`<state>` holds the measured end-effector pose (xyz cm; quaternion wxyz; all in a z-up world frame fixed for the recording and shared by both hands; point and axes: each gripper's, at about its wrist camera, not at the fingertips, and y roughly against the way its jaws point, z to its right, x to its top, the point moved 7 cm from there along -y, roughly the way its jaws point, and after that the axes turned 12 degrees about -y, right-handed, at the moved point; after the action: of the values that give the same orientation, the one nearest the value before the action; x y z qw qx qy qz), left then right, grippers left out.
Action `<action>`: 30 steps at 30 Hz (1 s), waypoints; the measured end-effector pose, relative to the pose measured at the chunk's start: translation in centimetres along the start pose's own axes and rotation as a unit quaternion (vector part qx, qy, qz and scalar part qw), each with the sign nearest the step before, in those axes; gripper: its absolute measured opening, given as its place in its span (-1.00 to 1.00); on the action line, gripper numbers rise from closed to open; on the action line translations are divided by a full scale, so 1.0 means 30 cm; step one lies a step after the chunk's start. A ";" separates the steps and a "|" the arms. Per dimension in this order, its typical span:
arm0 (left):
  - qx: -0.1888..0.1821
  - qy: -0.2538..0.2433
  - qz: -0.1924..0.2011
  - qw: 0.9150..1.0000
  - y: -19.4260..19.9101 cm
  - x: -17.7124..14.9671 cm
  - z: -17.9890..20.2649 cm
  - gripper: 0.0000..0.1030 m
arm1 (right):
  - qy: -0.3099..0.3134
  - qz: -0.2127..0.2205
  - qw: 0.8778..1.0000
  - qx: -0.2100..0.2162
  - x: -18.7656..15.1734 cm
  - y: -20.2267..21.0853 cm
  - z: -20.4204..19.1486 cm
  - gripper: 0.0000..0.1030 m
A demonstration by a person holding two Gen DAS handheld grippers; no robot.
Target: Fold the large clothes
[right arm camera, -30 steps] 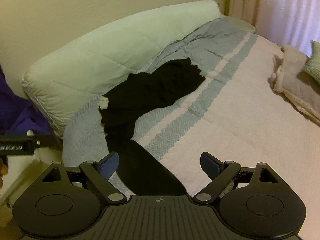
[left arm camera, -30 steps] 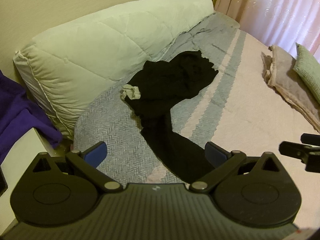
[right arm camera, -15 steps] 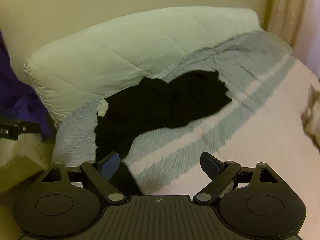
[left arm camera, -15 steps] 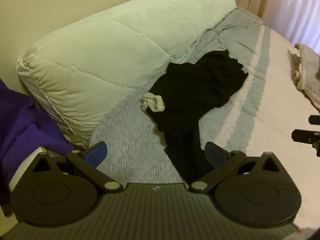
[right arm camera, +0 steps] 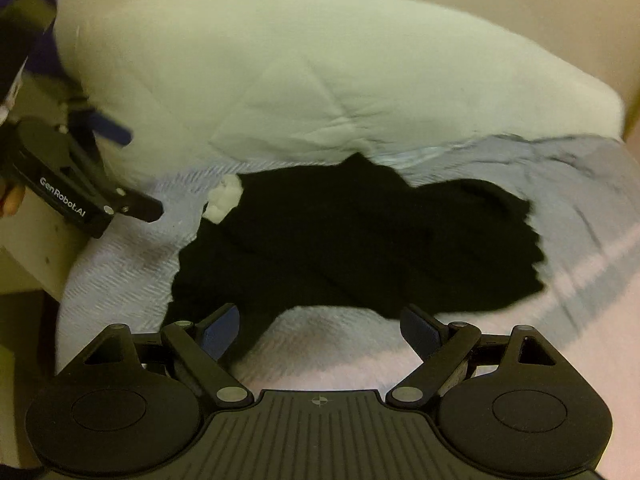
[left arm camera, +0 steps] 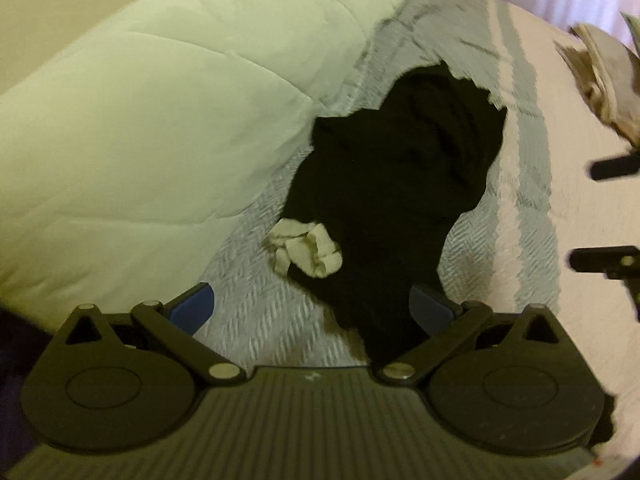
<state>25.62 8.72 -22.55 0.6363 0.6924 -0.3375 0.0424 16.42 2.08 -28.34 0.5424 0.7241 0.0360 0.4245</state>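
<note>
Black garment (left arm camera: 396, 184) crumpled against quilted duvet (left arm camera: 160, 112) (pale cuff (left arm camera: 308, 248) poking out). Left gripper (left arm camera: 312, 306) and right gripper (right arm camera: 320, 326) above garment's near edge, jaws wide apart, holding nothing.

Both cameras now sit closer to the black garment (left arm camera: 400, 184), which fills more of each view. The right gripper (right arm camera: 320, 330) faces the quilted duvet (right arm camera: 320, 80) more squarely; the curtains leave its view.

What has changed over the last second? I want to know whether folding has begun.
Not yet. Both grippers have moved in toward the black garment, which now fills more of each view; the left gripper and the right gripper are open and hold nothing. The garment stays crumpled on the bedspread beside the quilted duvet, the pale cloth bundle at its edge.
</note>
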 end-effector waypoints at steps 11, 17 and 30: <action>-0.026 -0.053 -0.020 0.998 -0.237 -0.132 -0.083 0.98 | 0.205 -0.007 0.978 0.041 0.047 -0.497 -0.153 0.41; -0.042 -0.030 -0.013 0.999 -0.244 -0.149 -0.098 0.98 | 0.179 0.005 0.983 0.040 0.116 -0.504 -0.078 -0.91; -0.120 -0.050 0.076 0.989 -0.124 0.111 0.098 0.98 | -0.042 0.087 0.993 -0.073 0.163 0.058 0.318 -0.95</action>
<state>29.03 4.51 -24.65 0.6916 0.5848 -0.4235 0.0150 25.07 -3.34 -24.60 0.5554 0.7002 -0.0809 0.4412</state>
